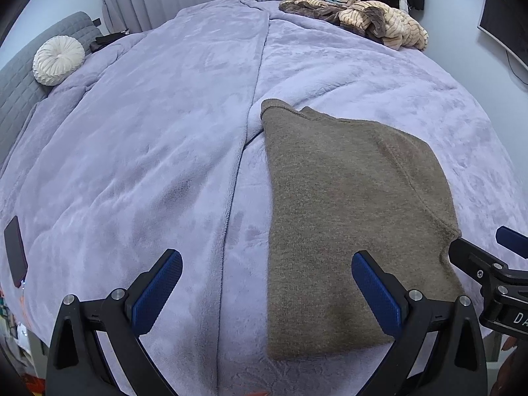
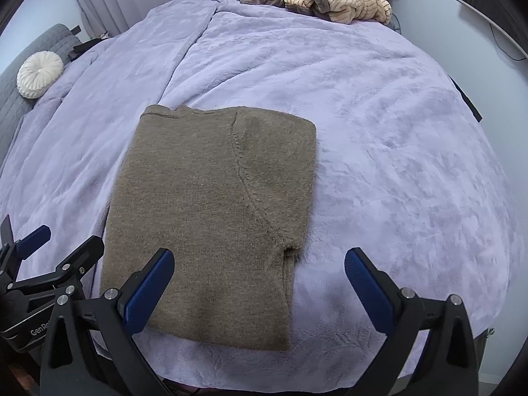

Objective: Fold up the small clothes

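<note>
A brown knit sweater (image 1: 346,214) lies folded into a rough rectangle on the lilac blanket (image 1: 148,148); it also shows in the right wrist view (image 2: 211,204). My left gripper (image 1: 267,283) is open and empty, above the sweater's near left edge. My right gripper (image 2: 259,280) is open and empty, above the sweater's near right corner. Each gripper shows at the edge of the other's view: the right one in the left wrist view (image 1: 488,250), the left one in the right wrist view (image 2: 59,241).
A heap of beige and brown striped clothes (image 1: 363,19) lies at the far side of the bed, also seen in the right wrist view (image 2: 326,0). A round white cushion (image 1: 57,60) rests against the grey headboard (image 1: 19,92). A dark phone (image 1: 15,255) lies at the blanket's left edge.
</note>
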Tool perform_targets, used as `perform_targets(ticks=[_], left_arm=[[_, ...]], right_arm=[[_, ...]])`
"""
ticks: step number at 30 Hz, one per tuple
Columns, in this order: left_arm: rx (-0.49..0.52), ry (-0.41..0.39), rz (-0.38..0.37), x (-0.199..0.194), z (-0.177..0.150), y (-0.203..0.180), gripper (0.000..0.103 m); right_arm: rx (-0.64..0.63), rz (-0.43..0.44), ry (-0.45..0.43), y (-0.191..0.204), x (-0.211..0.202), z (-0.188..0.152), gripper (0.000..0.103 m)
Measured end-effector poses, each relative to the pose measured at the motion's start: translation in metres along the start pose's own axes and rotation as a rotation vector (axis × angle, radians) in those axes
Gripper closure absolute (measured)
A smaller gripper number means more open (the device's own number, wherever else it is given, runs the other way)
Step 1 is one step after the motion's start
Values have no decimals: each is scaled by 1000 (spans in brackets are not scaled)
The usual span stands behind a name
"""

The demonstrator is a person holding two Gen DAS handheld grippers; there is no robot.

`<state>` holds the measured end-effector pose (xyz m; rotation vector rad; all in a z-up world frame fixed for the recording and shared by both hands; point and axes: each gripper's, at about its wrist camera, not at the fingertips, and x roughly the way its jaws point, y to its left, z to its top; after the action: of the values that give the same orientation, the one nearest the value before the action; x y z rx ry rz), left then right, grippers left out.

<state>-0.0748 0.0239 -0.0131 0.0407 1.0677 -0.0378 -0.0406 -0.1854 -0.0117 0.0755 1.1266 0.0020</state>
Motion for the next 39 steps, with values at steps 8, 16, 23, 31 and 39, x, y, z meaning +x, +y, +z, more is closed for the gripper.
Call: perform_targets(ticks=[8,16,23,31,39], left_arm=[[-2,3,-2,0,0,1,0],[-4,5,-4,0,0,0,0],[-6,5,-4,-1,0,-1,0],[2,6,-8,-3,0,-3,0],[6,10,-6,-4,0,-4,0]], right_arm=[[1,2,0,0,0,-1,0],[-1,1,-1,0,-1,0,0],[0,2,-2,-1,-1,1,0],[4,3,-3,-2,-2,1,0],[2,2,1,-4,-2,2,0]])
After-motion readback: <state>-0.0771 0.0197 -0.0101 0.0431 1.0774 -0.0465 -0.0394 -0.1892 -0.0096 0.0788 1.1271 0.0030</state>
